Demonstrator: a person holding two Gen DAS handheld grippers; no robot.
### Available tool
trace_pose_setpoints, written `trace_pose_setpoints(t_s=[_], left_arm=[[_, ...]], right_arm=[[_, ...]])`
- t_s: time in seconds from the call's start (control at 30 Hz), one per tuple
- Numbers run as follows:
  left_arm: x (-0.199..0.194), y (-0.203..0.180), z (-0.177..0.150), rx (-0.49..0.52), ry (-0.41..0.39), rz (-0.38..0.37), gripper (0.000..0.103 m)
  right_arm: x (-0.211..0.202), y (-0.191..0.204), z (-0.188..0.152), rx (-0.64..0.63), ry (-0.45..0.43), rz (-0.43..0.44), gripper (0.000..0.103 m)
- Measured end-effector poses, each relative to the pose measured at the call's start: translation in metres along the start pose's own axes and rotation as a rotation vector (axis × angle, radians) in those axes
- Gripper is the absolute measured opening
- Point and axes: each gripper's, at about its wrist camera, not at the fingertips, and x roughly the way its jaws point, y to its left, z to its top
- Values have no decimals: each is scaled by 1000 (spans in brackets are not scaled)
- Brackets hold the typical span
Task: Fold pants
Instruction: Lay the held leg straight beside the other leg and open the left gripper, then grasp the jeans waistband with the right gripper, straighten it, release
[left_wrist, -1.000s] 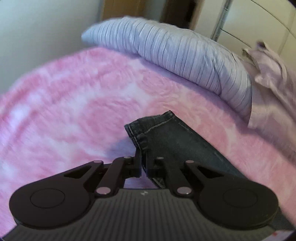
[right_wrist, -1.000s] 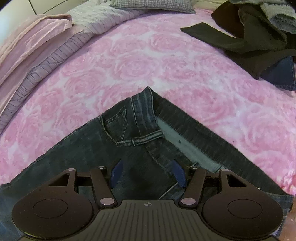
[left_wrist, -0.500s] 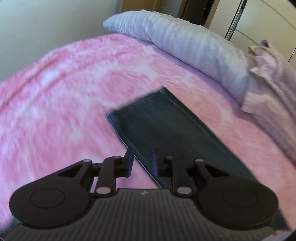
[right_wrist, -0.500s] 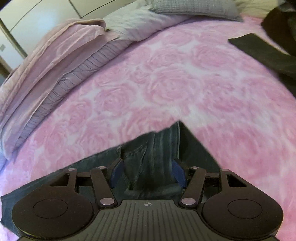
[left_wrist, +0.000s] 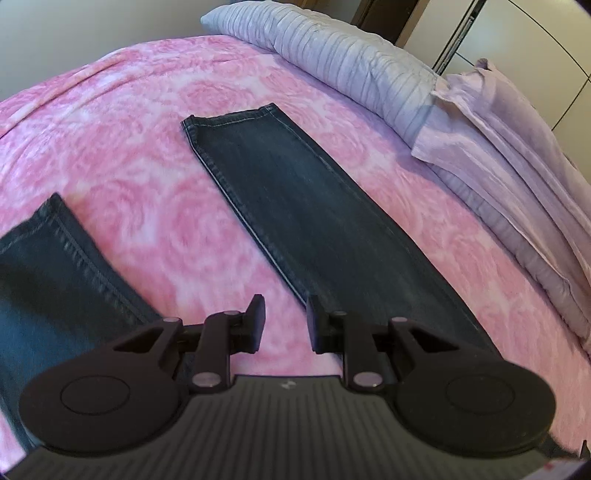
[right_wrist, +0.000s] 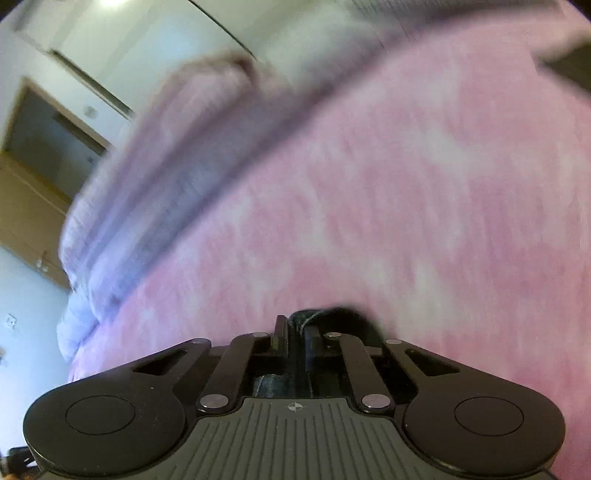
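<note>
Dark blue denim pants (left_wrist: 314, 206) lie on the pink rose-patterned bedspread (left_wrist: 147, 122). One leg runs flat and straight toward the far edge of the bed; a second hem sits at the near left, with a bare pink strip between them. A second ago the left gripper (left_wrist: 284, 319) was pinching the leg hem. Now its jaws stand moderately apart and empty, hovering over the pink strip just beside the long leg's inner seam. That leg has gone from bunched to laid out flat.

The right gripper (right_wrist: 295, 336) was wide over the waistband earlier; now its jaws are pressed narrow on a fold of the denim. This view is heavily blurred and tilted up toward the wall.

Grey-lilac ribbed pillow (left_wrist: 332, 55) and folded lilac sheets (left_wrist: 509, 147) line the far right edge of the bed, apart from the leg. Open bedspread to the left of the legs, out to the left edge. No containers visible.
</note>
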Motion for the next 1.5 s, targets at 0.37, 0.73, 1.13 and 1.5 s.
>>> trace_pose_setpoints(t_s=[0.37,0.73,1.13,1.5], left_arm=[[-32,-25,-48,11,48,-11,19],[-40,-33,-67,27,92,-11,19],[-52,-34,-84,30,106,-25,19],[-62,-38,-92,73,102,-19,19]], right_arm=[[-59,-20,-31,80,251,92,52],[-61,-14,-82,-286,378,160,51],[-45,-26,-79,-215,456,264,21],[-52,-1,-81,-390,430,-192,0]])
